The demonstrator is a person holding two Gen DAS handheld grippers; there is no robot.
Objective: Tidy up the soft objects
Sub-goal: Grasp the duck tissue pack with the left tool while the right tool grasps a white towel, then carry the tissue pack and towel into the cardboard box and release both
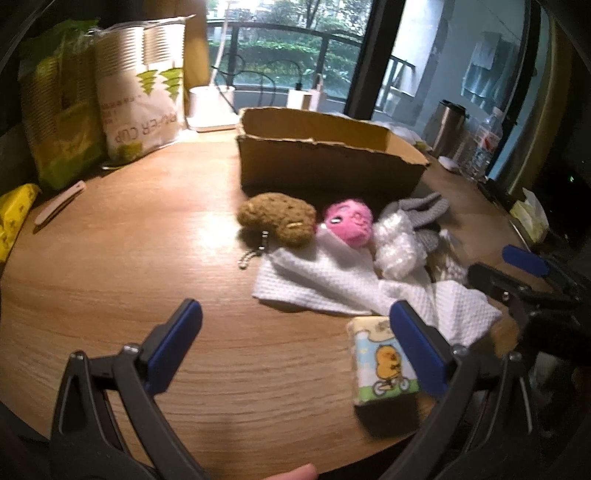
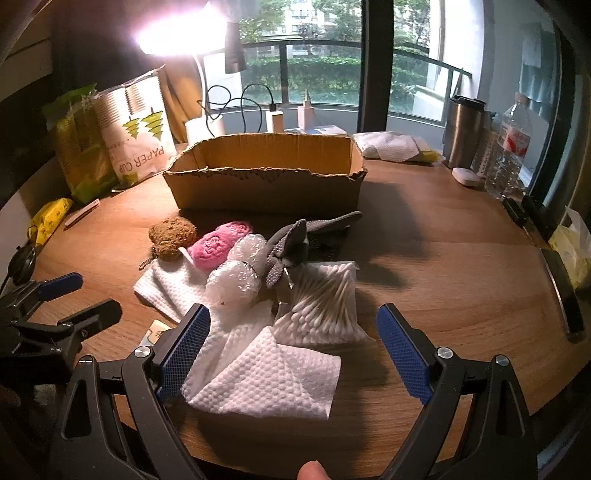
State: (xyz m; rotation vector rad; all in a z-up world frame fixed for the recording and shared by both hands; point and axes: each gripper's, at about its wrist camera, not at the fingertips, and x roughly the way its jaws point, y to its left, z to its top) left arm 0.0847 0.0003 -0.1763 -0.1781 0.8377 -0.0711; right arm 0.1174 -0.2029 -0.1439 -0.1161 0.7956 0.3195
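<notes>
A round-edged wooden desk (image 2: 443, 258) with a warm brown grain fills the lower part of both views. Behind its far edge stands a large window (image 2: 321, 55) with dark frames, and a thick dark post (image 2: 373, 74) divides the panes. Through the glass a curved balcony railing (image 2: 314, 46) shows, with green hedges and trees beyond it and a pale building farther off. A lit lamp (image 2: 177, 33) glares brightly above the far left corner of the desk, its light reflecting on the wood. A tan curtain (image 1: 194, 40) hangs at the left of the window. The wall at far left is dark.
</notes>
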